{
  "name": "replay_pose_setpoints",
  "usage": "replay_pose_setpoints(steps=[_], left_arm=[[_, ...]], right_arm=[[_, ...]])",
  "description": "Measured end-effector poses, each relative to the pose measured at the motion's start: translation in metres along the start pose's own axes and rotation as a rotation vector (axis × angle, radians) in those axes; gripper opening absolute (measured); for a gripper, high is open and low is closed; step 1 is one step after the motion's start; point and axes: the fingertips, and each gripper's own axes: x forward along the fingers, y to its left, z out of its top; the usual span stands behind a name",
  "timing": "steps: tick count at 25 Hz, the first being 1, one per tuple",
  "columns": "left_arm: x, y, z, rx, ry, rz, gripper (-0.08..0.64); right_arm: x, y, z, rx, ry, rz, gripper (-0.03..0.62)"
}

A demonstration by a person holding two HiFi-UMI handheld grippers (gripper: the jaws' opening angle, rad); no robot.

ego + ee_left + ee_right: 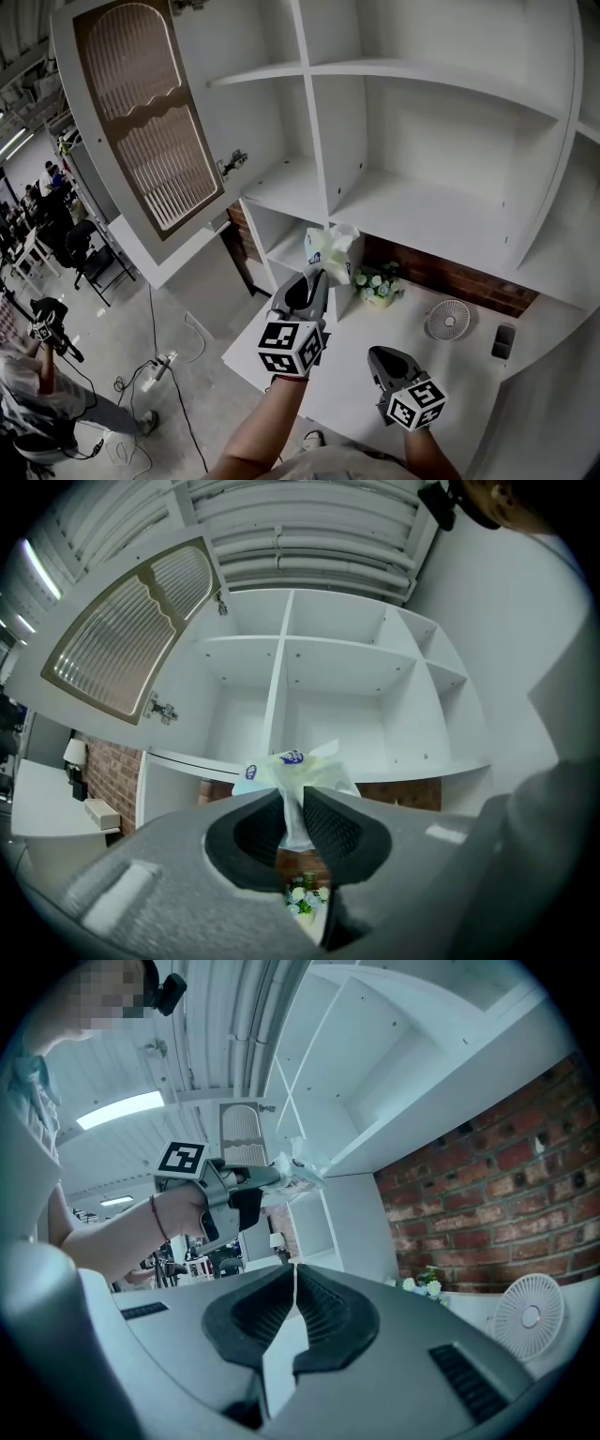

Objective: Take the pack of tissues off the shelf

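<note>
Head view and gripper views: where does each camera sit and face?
Head view: on the person's head, steeply down at the shelf unit; forearms, left gripper, right gripper show.
Left gripper view: on that gripper, facing the shelf unit; its jaws shut on the pack of tissues.
Right gripper view: on that gripper, facing the brick wall and fan; its shut, empty jaws, the left hand.
Shared: all three see the pack of tissues and flowers.

tissue pack [307, 772] label unreadable, dark counter item [503, 341] indistinct
</note>
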Motion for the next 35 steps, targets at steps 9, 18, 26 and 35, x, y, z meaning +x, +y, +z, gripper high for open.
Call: replay_pose_setpoints(steps=[9, 18, 26, 35], left_arm=[[0.004, -0.026, -0.028, -0.038, 0.033, -0.038, 0.06], [0.001, -0.049, -0.056, -0.065, 0.073, -0.059, 0.06], [-0.005, -0.07, -0.083, -0.072, 0.115, -0.072, 0.06], [-0.018, -0.087, -0.114, -0.083, 0.159, -0.084, 0.058]], right_arm=[[-0.019, -0.016, -0.013, 0.024, 0.014, -0.039, 0.018], [-0.038, -0.027, -0.026, 0.045, 0.024, -0.067, 0.018], [-0.052, -0.032, -0.037, 0.062, 0.027, -0.072, 0.018], [-0.065, -0.034, -0.05, 0.069, 0.041, -0.076, 0.018]])
